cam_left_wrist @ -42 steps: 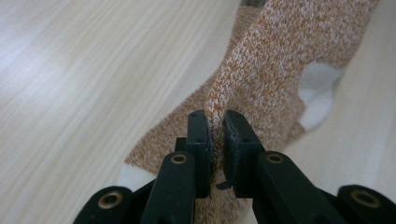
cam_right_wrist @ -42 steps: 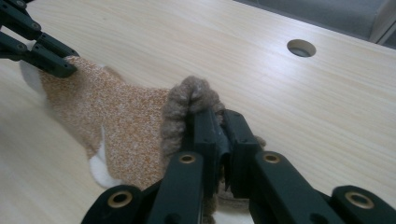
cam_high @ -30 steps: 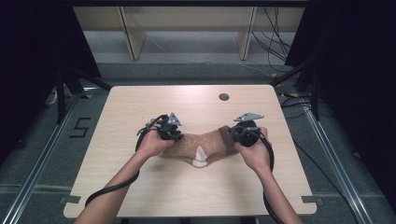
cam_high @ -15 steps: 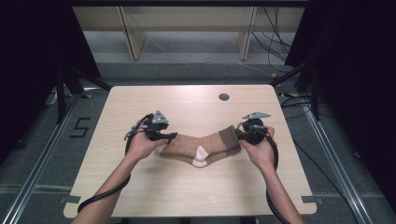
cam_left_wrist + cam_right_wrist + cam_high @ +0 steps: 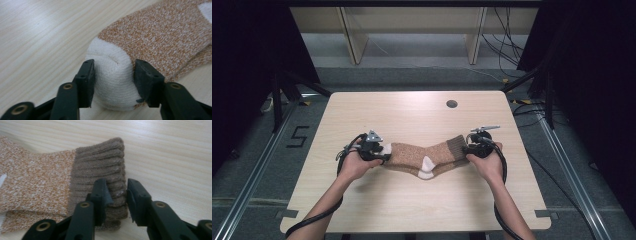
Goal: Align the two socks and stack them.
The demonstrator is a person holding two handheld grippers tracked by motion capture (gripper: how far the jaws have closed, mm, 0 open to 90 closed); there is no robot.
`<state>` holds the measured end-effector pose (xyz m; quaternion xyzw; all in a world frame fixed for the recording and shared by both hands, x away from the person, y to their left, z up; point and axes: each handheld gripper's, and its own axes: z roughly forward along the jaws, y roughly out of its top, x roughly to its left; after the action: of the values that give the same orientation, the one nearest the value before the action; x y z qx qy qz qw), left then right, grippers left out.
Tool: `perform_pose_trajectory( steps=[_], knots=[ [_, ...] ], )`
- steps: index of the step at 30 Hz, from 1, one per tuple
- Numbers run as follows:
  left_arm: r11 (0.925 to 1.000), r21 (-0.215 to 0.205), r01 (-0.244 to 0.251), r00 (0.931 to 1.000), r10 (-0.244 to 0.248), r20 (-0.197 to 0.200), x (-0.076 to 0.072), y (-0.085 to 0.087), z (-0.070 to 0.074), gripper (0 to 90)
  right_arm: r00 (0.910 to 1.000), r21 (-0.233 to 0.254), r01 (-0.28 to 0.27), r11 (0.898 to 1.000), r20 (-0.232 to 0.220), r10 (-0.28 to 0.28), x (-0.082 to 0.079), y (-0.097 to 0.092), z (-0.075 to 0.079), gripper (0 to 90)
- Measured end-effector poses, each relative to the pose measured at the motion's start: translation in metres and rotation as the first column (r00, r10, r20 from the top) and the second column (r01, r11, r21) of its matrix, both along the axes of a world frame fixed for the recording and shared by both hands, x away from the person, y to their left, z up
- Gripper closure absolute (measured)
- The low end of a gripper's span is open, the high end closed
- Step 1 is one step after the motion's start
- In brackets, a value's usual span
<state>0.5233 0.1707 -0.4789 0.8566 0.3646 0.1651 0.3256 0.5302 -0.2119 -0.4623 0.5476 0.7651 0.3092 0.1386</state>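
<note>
A brown-orange sock (image 5: 409, 154) with a white toe, a white heel (image 5: 427, 167) and a brown ribbed cuff lies stretched across the table (image 5: 412, 115). My left gripper (image 5: 382, 153) is at the toe end. In the left gripper view its jaws (image 5: 113, 75) have just been closing and press on both sides of the bunched white toe (image 5: 112, 62). My right gripper (image 5: 469, 149) is at the cuff end. Its jaws (image 5: 117, 192) have also just been closing, and a ridge of the ribbed cuff (image 5: 100, 162) fills the narrow gap between them.
A round dark hole (image 5: 451, 104) sits in the tabletop at the back right. Cables trail from both grippers along the forearms to the near edge. Bare wood surrounds the sock. Shelving legs and floor cables lie beyond the far edge.
Both hands have moved outward and lower. The sock, bunched between them before, now lies drawn out lengthwise. Each gripper now sits at an outer end of it.
</note>
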Motion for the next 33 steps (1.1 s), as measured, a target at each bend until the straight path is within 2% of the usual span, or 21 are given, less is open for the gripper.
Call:
perform_pose_trajectory(
  steps=[1,2,3,5,8,9,10,11,17,18,19,20,22,24,25,28,29,30,31,32,33],
  knots=[
    [1.0,0.008,0.001,1.0,-0.001,0.006,0.0,-0.001,0.0,58.3,0.9997,-0.022,-0.02,1.0,0.014,0.021,0.0,-0.001,-0.001,73.7],
    [0.9999,0.016,0.0,1.0,0.0,0.01,-0.001,-0.002,0.0,60.7,0.9999,-0.01,-0.013,1.0,-0.002,0.013,-0.001,0.0,0.0,75.4],
    [0.9997,0.022,-0.001,0.9999,0.001,0.011,-0.002,-0.003,0.0,63.5,1.0,-0.014,0.008,1.0,0.006,-0.008,-0.001,0.002,0.001,77.4],
    [0.9995,0.029,-0.012,0.9999,0.012,0.011,-0.003,-0.005,0.0,69.7,0.9999,-0.031,-0.001,1.0,0.016,0.002,-0.001,0.001,0.003,79.7],
    [0.9991,0.037,-0.02,0.9998,0.019,0.007,-0.003,-0.006,0.001,75.6,0.9997,-0.017,-0.011,1.0,0.02,0.012,-0.002,0.001,0.003,80.9],
    [0.9995,0.019,-0.025,0.9996,0.025,0.008,-0.004,-0.006,0.002,77.4,0.9999,-0.028,0.008,1.0,0.012,-0.008,-0.004,0.002,0.006,81.3],
    [0.9995,0.012,-0.029,0.9996,0.029,0.004,-0.004,-0.005,0.004,78.5,0.9995,-0.027,-0.008,1.0,0.032,0.009,-0.004,0.001,0.005,81.4],
    [0.9997,0.008,-0.024,0.9997,0.024,0.005,-0.005,-0.004,0.006,79.7,0.9998,-0.014,0.001,1.0,0.02,-0.001,-0.006,0.001,0.008,81.6],
    [0.9999,-0.01,-0.012,0.9998,0.013,0.013,-0.013,0.003,0.025,80.6,0.9991,-0.011,-0.006,1.0,0.041,0.007,-0.019,0.001,0.022,81.8],
    [0.9999,-0.009,-0.011,0.9998,0.011,0.015,-0.013,0.004,0.028,80.6,0.999,0.005,-0.017,1.0,0.041,0.017,-0.021,0.002,0.024,81.8],
    [0.9998,-0.011,-0.015,0.9998,0.015,0.016,-0.014,0.005,0.03,80.6,0.9976,-0.014,-0.032,0.999,0.06,0.033,-0.022,0.0,0.027,81.8],
    [0.9999,-0.011,-0.013,0.9998,0.013,0.017,-0.014,0.007,0.032,80.6,0.9981,0.013,-0.028,1.0,0.054,0.027,-0.024,0.001,0.029,81.9],
    [0.9996,-0.019,-0.019,0.9998,0.019,0.01,-0.015,0.009,0.035,80.6,0.9978,0.009,-0.038,0.999,0.056,0.037,-0.027,0.001,0.033,81.8],
    [0.9992,-0.028,-0.03,0.9995,0.03,-0.004,-0.014,0.01,0.034,80.5,0.9975,-0.001,-0.036,0.999,0.06,0.036,-0.03,0.001,0.034,81.8],
    [0.999,-0.033,-0.031,0.9995,0.03,-0.012,-0.013,0.011,0.032,80.4,0.9985,-0.004,-0.041,0.999,0.035,0.041,-0.031,0.001,0.034,81.8],
    [0.999,-0.032,-0.031,0.999,0.03,-0.034,-0.01,0.011,0.025,80.0,0.999,0.006,-0.043,0.999,0.013,0.043,-0.031,0.0,0.031,81.7],
    [0.9988,-0.034,-0.035,0.9986,0.033,-0.041,-0.01,0.01,0.023,79.8,0.9979,0.012,-0.062,0.998,0.018,0.062,-0.029,-0.001,0.028,81.6],
    [0.9989,-0.031,-0.035,0.9986,0.033,-0.042,-0.009,0.01,0.02,79.5,0.9989,0.007,-0.046,0.999,0.001,0.046,-0.029,0.0,0.027,81.4],
    [0.999,-0.028,-0.035,0.9985,0.034,-0.042,-0.008,0.009,0.017,78.7,0.9983,-0.013,-0.057,0.998,0.007,0.057,-0.026,-0.001,0.024,81.0],
    [0.9986,-0.034,-0.041,0.9985,0.04,-0.036,-0.007,0.008,0.015,76.8,0.9994,-0.009,-0.03,1.0,-0.017,0.029,-0.025,0.002,0.021,79.6],
    [0.9984,-0.035,-0.046,0.9986,0.045,-0.03,-0.007,0.008,0.015,71.3,0.999,-0.032,-0.042,0.999,-0.014,0.042,-0.022,0.0,0.016,74.7]
  ],
)
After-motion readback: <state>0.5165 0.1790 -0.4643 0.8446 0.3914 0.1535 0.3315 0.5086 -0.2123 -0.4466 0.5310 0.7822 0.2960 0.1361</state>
